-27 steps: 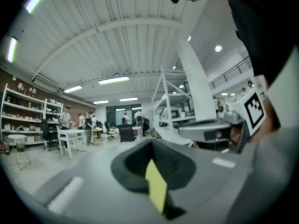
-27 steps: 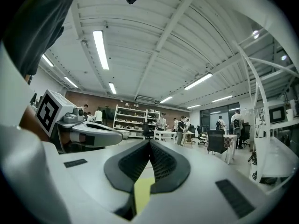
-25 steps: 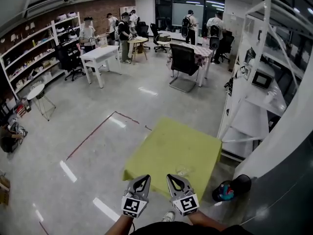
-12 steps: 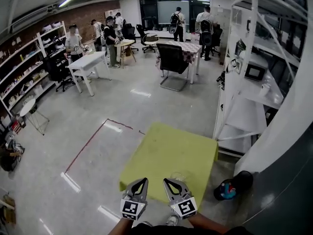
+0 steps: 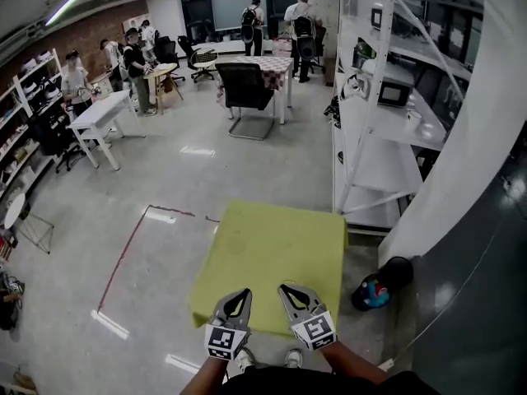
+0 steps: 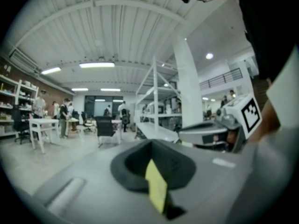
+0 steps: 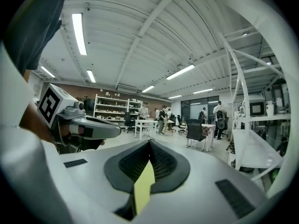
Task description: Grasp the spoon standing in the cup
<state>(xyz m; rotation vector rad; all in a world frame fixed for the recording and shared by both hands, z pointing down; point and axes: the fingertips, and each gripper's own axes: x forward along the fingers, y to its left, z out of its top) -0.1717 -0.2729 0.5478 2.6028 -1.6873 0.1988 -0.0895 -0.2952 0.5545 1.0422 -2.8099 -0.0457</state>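
Since both pairs of jaws are pressed together with nothing in them, the left gripper [image 6: 151,146] and the right gripper [image 7: 149,146] cannot take anything yet. They hang side by side at the bottom middle of the head view, over the near edge of the yellow table [image 5: 272,241]. I cannot see the cup or the spoon on it; they may be hidden under the grippers or too faint to spot. Shut jaws pushed forward could knock an unseen cup over or off that near edge. Left of the table, the floor [image 5: 165,188] is wide open. On the right, a white rack [image 5: 375,167] and a dark bag [image 5: 375,290] sit close.
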